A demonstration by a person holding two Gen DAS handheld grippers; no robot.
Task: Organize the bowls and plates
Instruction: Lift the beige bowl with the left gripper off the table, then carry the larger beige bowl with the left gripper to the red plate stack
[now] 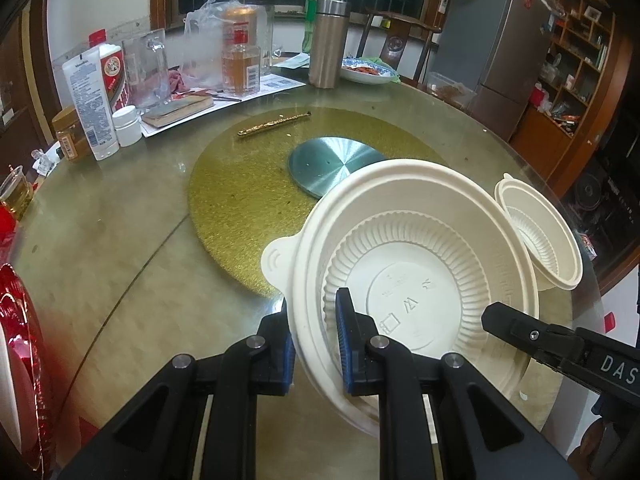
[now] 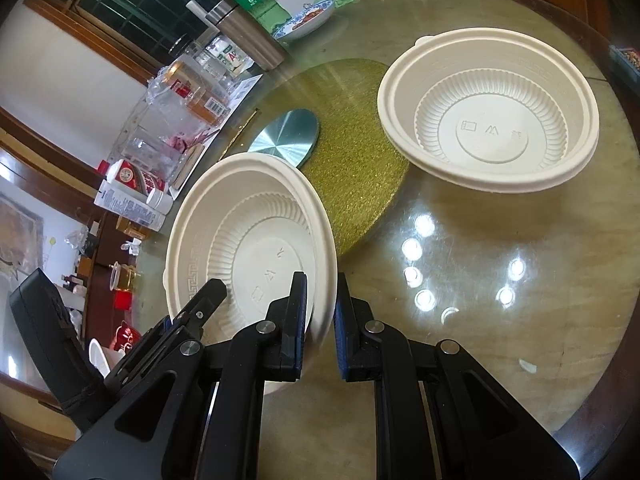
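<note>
A round cream plastic bowl with a ribbed inside (image 2: 256,240) is pinched at its near rim by the right gripper (image 2: 320,320). The left gripper (image 2: 206,300) is seen at the bowl's left edge. A second cream bowl (image 2: 488,108) is seen on the round glass table (image 2: 500,320), partly over a gold glitter mat (image 2: 352,152).

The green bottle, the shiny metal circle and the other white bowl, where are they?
Green bottle (image 1: 320,4), left wrist view, on its label.
Metal disc (image 1: 326,164), left wrist view, on its middle.
Other white bowl (image 2: 490,146), right wrist view, on its flat bottom.
</note>
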